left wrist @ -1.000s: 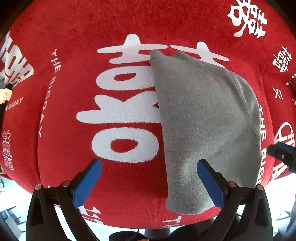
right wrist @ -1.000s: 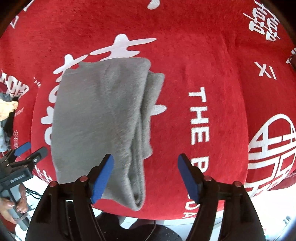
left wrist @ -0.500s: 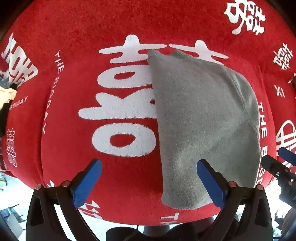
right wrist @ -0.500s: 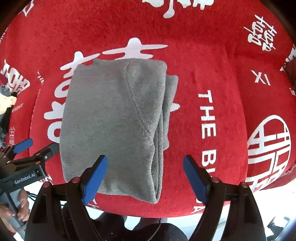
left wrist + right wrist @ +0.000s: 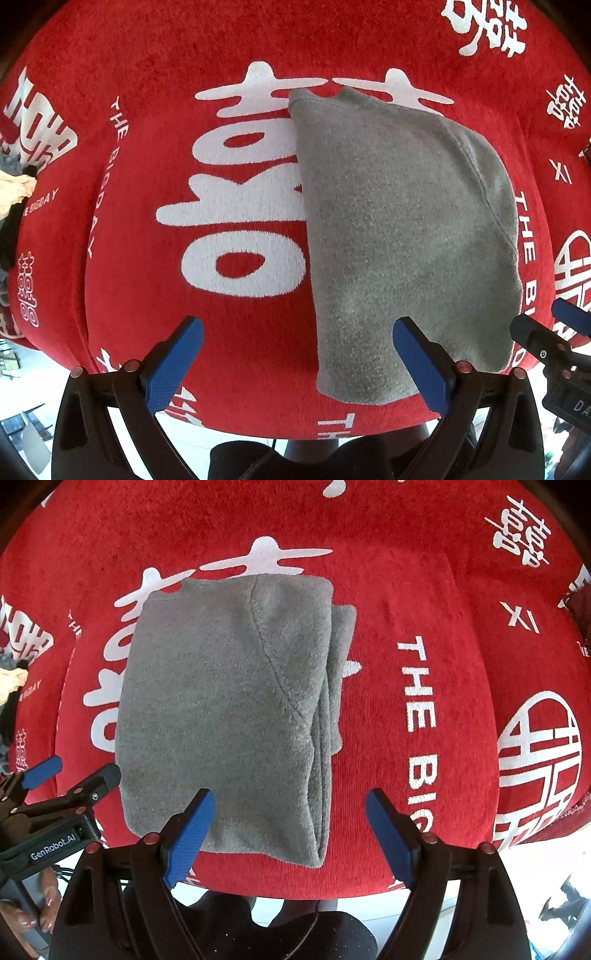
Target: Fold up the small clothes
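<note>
1. Grey fleece, a small folded garment (image 5: 229, 709), lies flat in the middle of the right wrist view, on a red cloth (image 5: 424, 590) printed with white characters and the words "THE BIG DAY".
2. Its layered edges stack along the right side of the bundle, and a curved seam runs down its top face.
3. In the left wrist view the garment (image 5: 402, 229) fills the centre right of the frame.
4. Left gripper (image 5: 299, 360): blue pads spread wide and empty, above the cloth, the right pad over the garment's lower edge.
5. Right gripper (image 5: 290, 832): jaws released and wide apart, hanging over the garment's lower right corner, gripping nothing.
6. At the far left edge of both views sits a heap of other clothes (image 5: 14, 192).
7. A hand (image 5: 33, 919) holds the left gripper's handle at lower left of the right wrist view.
</note>
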Motion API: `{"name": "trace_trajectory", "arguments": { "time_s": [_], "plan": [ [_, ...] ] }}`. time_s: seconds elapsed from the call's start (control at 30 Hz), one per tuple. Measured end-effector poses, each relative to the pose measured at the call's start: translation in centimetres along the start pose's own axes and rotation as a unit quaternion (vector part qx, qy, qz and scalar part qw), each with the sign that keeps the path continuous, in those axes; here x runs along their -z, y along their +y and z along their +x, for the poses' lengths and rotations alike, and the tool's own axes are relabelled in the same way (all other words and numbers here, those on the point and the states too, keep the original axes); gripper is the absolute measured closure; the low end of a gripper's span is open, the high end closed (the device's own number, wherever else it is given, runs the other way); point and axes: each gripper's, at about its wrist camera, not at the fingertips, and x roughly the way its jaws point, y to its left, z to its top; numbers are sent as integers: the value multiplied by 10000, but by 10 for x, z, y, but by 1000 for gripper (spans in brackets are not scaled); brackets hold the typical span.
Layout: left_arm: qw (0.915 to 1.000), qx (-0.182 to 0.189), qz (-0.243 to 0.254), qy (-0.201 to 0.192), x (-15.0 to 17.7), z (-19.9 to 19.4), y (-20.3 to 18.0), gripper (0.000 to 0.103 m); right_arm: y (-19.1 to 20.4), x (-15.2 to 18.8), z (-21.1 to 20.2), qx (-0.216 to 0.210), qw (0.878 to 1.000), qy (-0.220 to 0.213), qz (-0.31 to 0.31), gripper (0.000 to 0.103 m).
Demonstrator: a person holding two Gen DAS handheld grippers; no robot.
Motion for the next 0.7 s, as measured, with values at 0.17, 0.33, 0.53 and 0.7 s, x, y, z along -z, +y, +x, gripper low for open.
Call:
{"name": "trace_trajectory", "arguments": {
  "time_s": [0.17,0.33,0.53,0.7],
  "plan": [
    [9999,78,92,-34,0,-3,-2,0,-1,1,1,14,10000,29,34,17],
    [9994,258,239,-28,1,-5,-7,0,2,1,1,21,10000,52,31,17],
    [9991,382,105,148,2,-3,-5,0,5,3,4,64,9999,79,17,17],
    [9993,301,144,179,4,-2,-4,0,7,3,6,93,9999,85,20,17]
  ]
}}
